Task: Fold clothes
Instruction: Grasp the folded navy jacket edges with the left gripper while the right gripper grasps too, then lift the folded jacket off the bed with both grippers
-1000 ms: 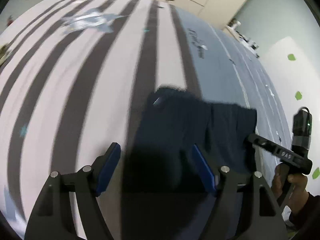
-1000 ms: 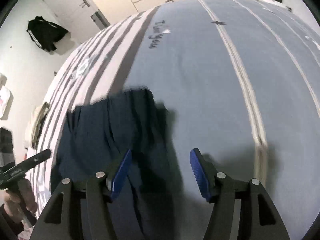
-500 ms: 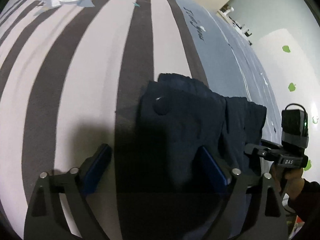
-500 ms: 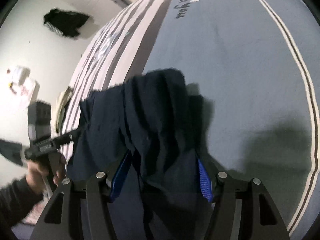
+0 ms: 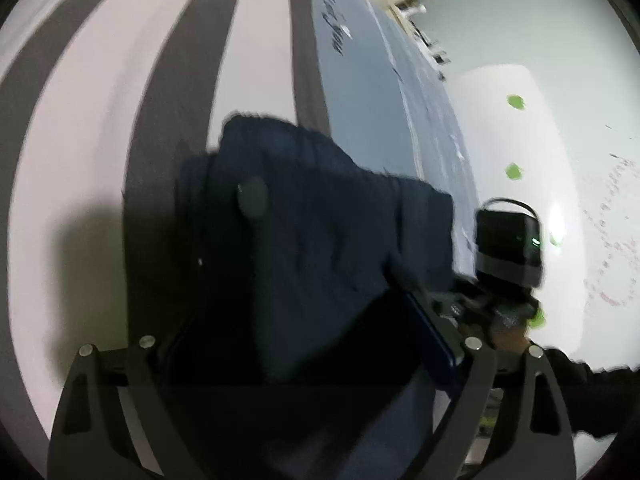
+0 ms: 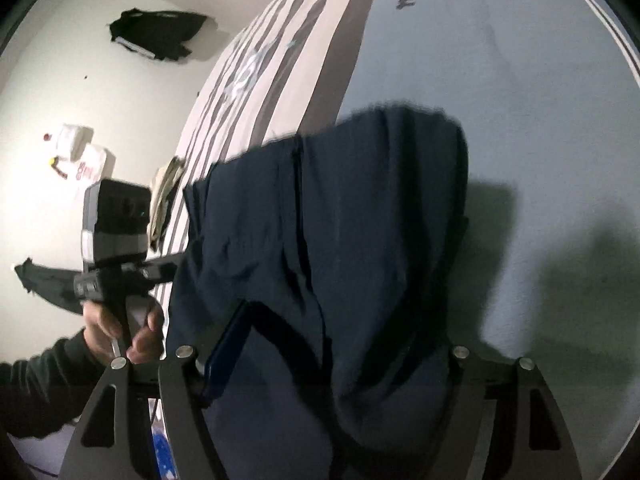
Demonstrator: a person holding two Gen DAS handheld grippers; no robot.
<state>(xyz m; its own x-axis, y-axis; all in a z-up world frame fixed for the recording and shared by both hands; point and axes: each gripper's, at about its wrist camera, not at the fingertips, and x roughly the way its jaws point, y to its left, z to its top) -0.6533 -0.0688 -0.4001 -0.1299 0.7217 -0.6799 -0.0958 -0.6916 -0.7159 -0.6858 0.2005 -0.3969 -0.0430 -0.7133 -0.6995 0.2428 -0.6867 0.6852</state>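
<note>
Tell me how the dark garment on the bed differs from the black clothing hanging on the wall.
The navy garment lies bunched on the bed, close between the gripper fingers; the black clothing hangs on the far wall, out of reach. The navy garment fills much of the view, while the black clothing looks small. The navy garment shows seams and folds; the black clothing shows pale trim. Both are dark fabric.

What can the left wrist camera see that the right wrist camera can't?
Only the left wrist camera shows the white panel with green dots and a grey button on the garment. Only the right wrist camera shows black clothes hanging on the wall and the person's hand on the left gripper's handle. Both show the dark blue garment draped between wide jaws on the striped bedspread.
</note>
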